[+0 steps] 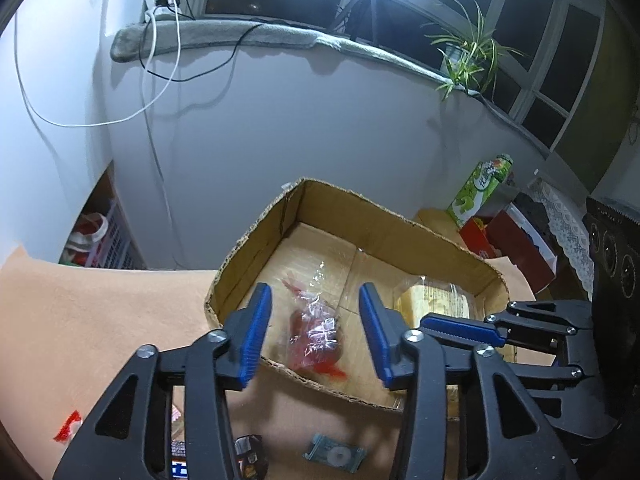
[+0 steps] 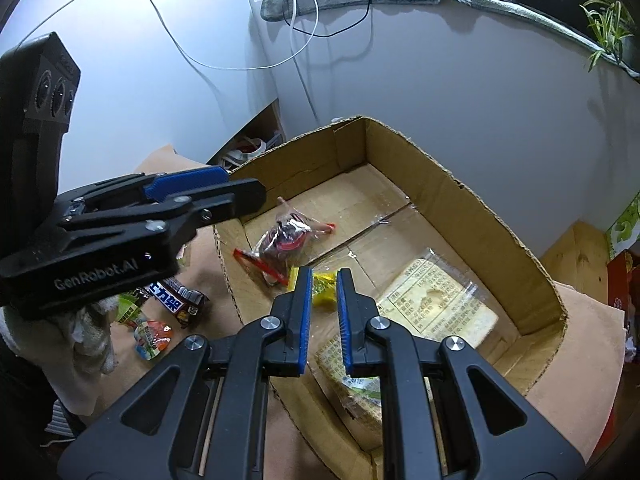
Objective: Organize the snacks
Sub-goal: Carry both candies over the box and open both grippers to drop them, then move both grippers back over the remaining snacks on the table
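Note:
An open cardboard box (image 1: 360, 196) (image 2: 480, 208) stands on the tan table. On its floor lie a clear bag of red snacks (image 1: 316, 336) (image 2: 282, 244), a wrapped bread pack (image 1: 432, 300) (image 2: 436, 300) and a small yellow packet (image 2: 324, 288). My left gripper (image 1: 312, 292) (image 2: 240, 188) hangs over the box's near left corner, jaws wide open, with the red bag lying below the gap and untouched. My right gripper (image 2: 322, 276) (image 1: 428, 322) is over the box's near side, its blue pads drawn close with nothing clamped; the yellow packet shows behind the slit.
Loose snacks lie on the table left of the box: a chocolate bar (image 2: 180, 300), a jelly cup (image 2: 152, 336), a teal packet (image 1: 336, 456) and a red wrapper (image 1: 68, 428). A green carton (image 1: 480, 188) and a red box (image 1: 508, 236) stand to the right. Cables hang down the wall behind.

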A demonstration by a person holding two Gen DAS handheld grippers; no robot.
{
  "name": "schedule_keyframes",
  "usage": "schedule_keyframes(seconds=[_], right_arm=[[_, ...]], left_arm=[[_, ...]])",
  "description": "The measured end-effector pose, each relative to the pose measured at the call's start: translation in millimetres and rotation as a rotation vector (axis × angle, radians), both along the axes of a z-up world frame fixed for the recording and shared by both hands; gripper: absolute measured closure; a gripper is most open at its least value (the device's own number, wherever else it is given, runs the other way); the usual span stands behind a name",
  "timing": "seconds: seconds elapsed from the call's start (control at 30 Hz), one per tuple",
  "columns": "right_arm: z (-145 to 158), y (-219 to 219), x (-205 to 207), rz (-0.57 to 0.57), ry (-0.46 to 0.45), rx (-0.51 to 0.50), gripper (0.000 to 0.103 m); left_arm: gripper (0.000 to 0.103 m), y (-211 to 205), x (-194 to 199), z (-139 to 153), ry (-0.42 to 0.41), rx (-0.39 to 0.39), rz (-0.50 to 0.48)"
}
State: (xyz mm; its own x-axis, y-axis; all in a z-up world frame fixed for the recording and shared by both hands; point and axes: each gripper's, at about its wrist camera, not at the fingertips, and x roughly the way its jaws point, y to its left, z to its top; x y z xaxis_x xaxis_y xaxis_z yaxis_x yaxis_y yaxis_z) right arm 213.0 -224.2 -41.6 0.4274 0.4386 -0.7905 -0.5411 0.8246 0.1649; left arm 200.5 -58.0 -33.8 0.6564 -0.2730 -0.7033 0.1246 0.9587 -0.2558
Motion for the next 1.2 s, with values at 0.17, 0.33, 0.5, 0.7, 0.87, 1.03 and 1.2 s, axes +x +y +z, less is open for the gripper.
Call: schedule_keyframes(seconds=[0.17,0.33,0.5,0.7,0.87,1.03,1.2], right_arm=[[5,-2,-7,-0.002,-0.006,0.006,0.091],[15,0,-20,0.010,-0.019,0.013,0.091],[26,4,-39,0.034,-0.036,0.025,0.091],[30,13,-65,0.077,-0.040,0.036,0.089],[27,26,-88,0.124,-0.049,0.030,0.058],[18,42,-105,0.168,-0.035,0.024,0.058],[2,55,-117,0.180,-0.033,-0.016,0.054]], left_arm=[[0.058,5,-5,9,-0.015,-0.004,0.002],[0.058,14,-20,22,-0.039,-0.013,0.008],[0.058,32,-44,39,-0.076,-0.016,0.024],[0.058,64,-83,52,-0.109,-0.007,0.066],[0.058,89,-112,49,-0.104,0.018,0.104],[0.058,113,-139,32,-0.066,0.014,0.148],[0.057,122,-159,8,-0.026,0.015,0.166]])
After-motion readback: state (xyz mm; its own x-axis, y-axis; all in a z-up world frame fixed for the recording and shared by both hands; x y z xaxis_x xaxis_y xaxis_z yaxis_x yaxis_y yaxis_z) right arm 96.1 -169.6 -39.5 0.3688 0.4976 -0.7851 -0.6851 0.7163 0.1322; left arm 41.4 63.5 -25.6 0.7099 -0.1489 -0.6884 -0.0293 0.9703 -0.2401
